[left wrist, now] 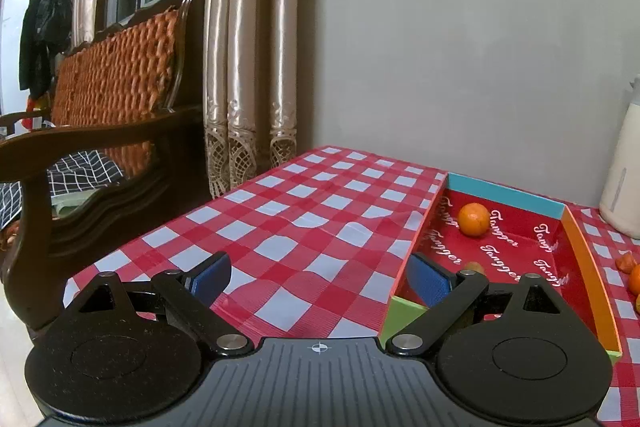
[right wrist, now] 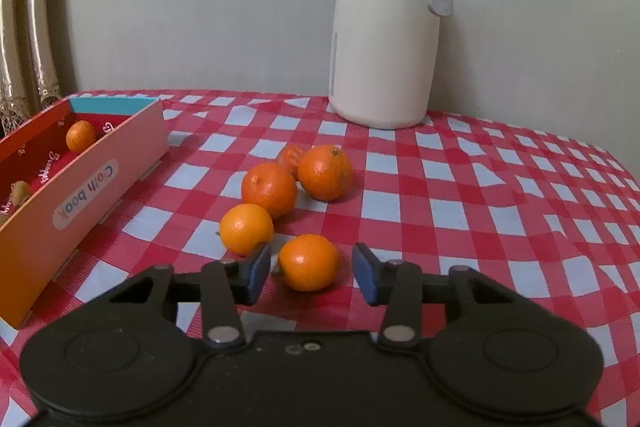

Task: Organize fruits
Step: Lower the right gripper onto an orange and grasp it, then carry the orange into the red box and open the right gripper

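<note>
Several oranges lie loose on the red checked tablecloth. My right gripper is open, its blue pads on either side of the nearest orange without touching it. Another orange sits just beyond its left pad, and two more with a small reddish fruit lie further back. The shallow box with a red inside holds one orange and a small brown fruit. My left gripper is open and empty, its right pad over the box's near corner.
A white jug with a grey handle stands against the wall behind the fruit. A wooden bench with an orange woven back and curtains stand left of the table. The box side lies left of the right gripper.
</note>
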`<state>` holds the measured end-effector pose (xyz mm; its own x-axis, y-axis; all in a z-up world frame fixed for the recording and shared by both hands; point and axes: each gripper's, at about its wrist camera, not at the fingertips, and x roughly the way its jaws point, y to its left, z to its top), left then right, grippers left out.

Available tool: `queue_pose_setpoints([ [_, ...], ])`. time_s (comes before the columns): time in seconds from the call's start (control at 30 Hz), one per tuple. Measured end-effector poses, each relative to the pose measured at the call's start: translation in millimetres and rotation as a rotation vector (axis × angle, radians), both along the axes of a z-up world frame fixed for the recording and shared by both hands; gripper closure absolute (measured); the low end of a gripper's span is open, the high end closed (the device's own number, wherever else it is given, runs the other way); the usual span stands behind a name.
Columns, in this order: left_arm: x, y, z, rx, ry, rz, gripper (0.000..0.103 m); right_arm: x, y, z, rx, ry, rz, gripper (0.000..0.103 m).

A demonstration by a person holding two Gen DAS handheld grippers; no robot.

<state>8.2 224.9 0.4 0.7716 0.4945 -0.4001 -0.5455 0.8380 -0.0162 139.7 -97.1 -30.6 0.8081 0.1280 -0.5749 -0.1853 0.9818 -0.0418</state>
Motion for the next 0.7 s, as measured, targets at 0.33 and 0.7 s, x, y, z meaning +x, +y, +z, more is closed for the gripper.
queue_pose_setpoints([
  [0.33, -5.7, 6.3, 0.3, -0.001, -0.001, 0.006, 0.009, 0.4, 0.1, 2.8, 0.040, -0.001, -0.009, 0.070],
  [0.7, -23.4, 26.7, 0.7, -0.001, 0.002, 0.039, 0.009, -12.8, 30.2, 22.3, 0.063, -0.062, 0.043, 0.070],
])
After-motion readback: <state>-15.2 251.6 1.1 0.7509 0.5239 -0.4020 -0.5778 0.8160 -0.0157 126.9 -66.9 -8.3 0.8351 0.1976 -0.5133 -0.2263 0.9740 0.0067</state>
